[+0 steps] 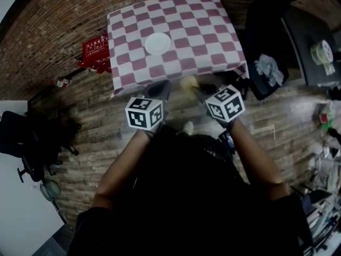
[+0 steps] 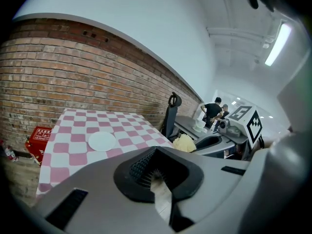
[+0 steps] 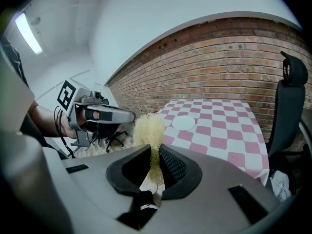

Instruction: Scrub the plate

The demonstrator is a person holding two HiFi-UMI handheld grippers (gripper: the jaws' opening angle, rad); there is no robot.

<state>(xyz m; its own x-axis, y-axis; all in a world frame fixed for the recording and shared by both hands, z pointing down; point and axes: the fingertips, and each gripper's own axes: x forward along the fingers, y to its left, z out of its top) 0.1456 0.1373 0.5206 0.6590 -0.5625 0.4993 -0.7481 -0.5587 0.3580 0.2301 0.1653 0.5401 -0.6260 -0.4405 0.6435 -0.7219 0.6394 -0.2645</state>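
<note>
The left gripper (image 2: 155, 167) has its jaws pressed tight together, and there is nothing between them. The right gripper (image 3: 155, 167) is just beside it, on its right, but the two do not touch. The right gripper's jaws are pinching a yellow scrubber (image 3: 148, 130). The scrubber is fluffy and sticks out past the tips of the jaws. From the head view, the left gripper (image 1: 160, 89) and the right gripper (image 1: 196, 92) both point toward a table (image 1: 202, 41), and the scrubber (image 1: 187, 82) is in the air near the table's closest edge.

The table is in front of both grippers. It has a cloth with pink and white squares. The plate (image 1: 157, 43) is white and round. It lies flat on the cloth near the middle, well apart from both grippers and from the scrubber. It is a bit more in front of the left gripper than the right one.

A red box (image 1: 96, 49) sits on the floor left of the table, ahead of the left gripper. A black chair (image 3: 287, 106) stands by the table's right side, ahead of the right gripper. A brick wall (image 2: 73, 72) is behind the table.
</note>
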